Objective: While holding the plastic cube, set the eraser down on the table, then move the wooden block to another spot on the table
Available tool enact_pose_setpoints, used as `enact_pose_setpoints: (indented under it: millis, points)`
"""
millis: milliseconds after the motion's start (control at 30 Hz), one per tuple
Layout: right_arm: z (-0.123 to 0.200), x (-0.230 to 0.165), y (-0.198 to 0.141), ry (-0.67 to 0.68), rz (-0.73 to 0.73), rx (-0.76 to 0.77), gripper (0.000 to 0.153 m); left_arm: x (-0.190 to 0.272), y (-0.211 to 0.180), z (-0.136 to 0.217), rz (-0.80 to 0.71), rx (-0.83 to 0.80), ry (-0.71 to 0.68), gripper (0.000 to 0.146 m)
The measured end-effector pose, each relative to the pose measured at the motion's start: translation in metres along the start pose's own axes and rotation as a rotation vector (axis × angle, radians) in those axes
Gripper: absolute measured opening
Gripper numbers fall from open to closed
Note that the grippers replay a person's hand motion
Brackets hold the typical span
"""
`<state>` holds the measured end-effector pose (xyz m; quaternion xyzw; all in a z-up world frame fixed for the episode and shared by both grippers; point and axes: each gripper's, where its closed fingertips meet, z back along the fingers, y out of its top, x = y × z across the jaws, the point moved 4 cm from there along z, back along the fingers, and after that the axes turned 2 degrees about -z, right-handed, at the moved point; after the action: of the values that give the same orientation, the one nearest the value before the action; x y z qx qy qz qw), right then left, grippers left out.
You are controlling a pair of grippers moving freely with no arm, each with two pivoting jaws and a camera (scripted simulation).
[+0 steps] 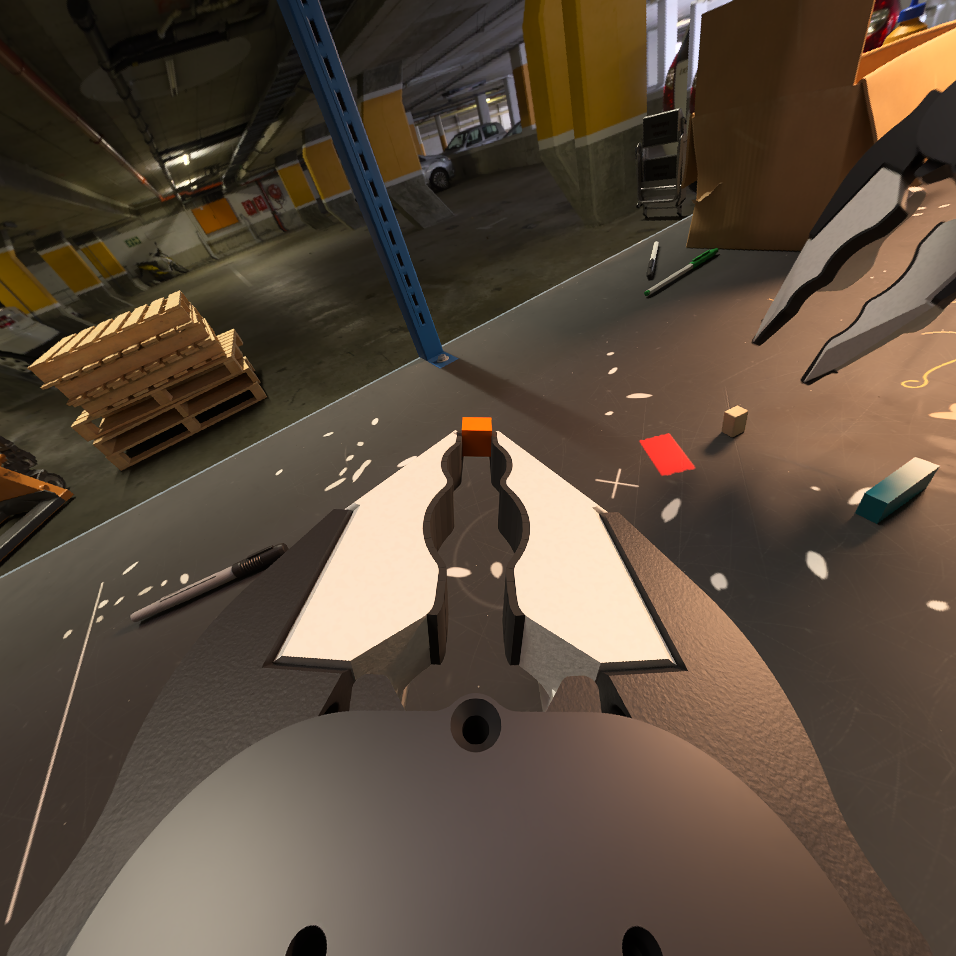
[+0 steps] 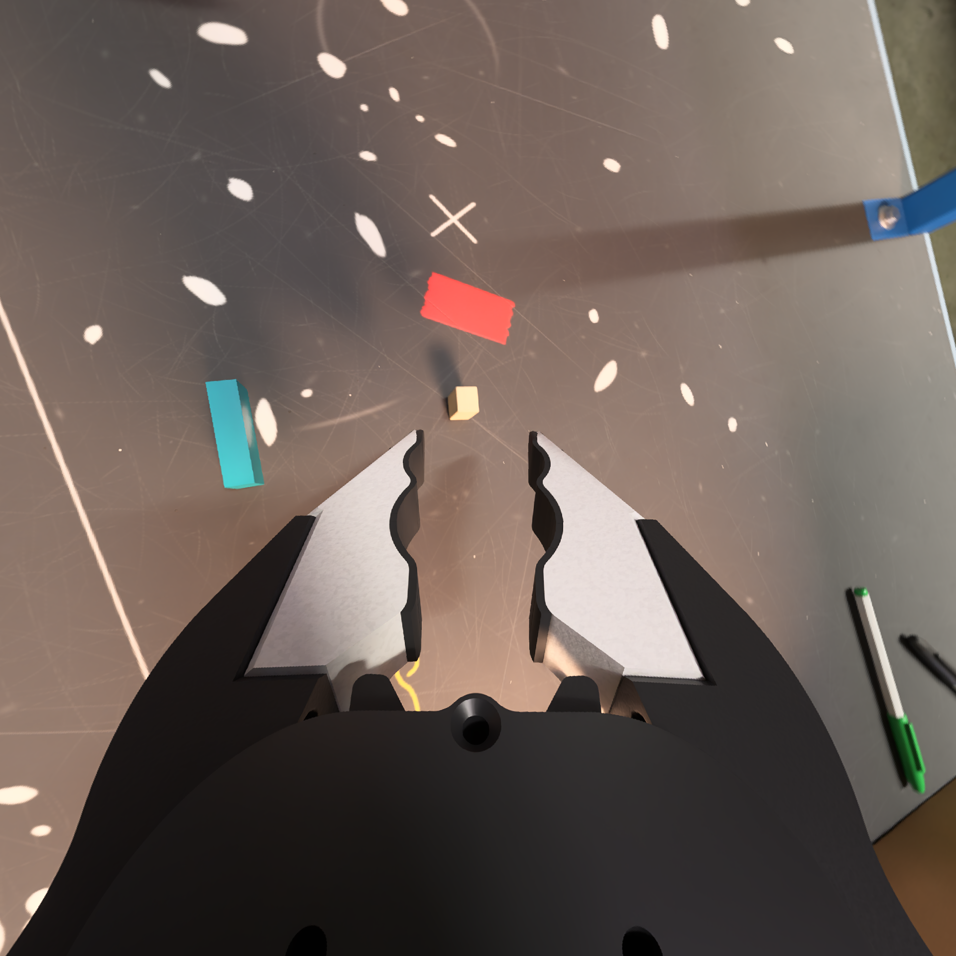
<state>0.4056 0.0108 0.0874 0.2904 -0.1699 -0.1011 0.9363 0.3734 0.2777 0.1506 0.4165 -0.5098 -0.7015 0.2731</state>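
My left gripper [image 1: 476, 439] is shut on a small orange plastic cube [image 1: 476, 432], held at the fingertips above the table. The teal eraser [image 1: 897, 490] lies flat on the table to the right; it also shows in the right wrist view [image 2: 234, 433]. The small wooden block [image 1: 734, 420] stands on the table, just ahead of my right gripper's fingertips in the right wrist view [image 2: 463, 403]. My right gripper [image 2: 476, 439] is open and empty, hovering above the table; it also shows at the upper right of the left wrist view [image 1: 786, 359].
A flat red patch [image 2: 467, 308] and a white cross mark [image 2: 453, 219] lie beyond the block. Pens [image 2: 887, 688] lie near the table's edge, another pen [image 1: 207, 582] at the left. A blue post [image 1: 362, 170] is bolted to the table edge. A cardboard box [image 1: 776, 129] stands behind.
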Motion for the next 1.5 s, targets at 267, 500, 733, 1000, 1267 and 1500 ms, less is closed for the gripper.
enact_pose_setpoints:
  millis: [267,500,733,1000,1267,1500]
  points:
    - [-0.041,-0.001,0.007,0.053,0.110,-0.127,0.042,-0.001,0.000,0.000,-0.004,0.003,0.001,0.009]
    - [-0.052,0.001,0.001,0.120,0.041,-0.186,0.021,-0.002,0.000,0.000,-0.006,0.005,0.004,0.009]
    - [-0.039,-0.001,-0.002,0.073,0.025,-0.151,0.010,-0.001,0.000,0.000,-0.012,0.004,0.007,0.009]
    - [0.005,-0.022,-0.004,0.034,-0.047,-0.059,0.010,-0.001,0.001,0.000,-0.021,0.008,0.011,0.009]
    - [0.027,-0.091,-0.024,0.123,-0.105,-0.067,0.010,0.001,0.003,0.000,-0.031,0.012,0.010,0.009]
    - [0.021,-0.132,-0.037,0.187,-0.128,-0.101,0.010,0.001,0.004,0.002,-0.035,0.017,0.020,0.009]
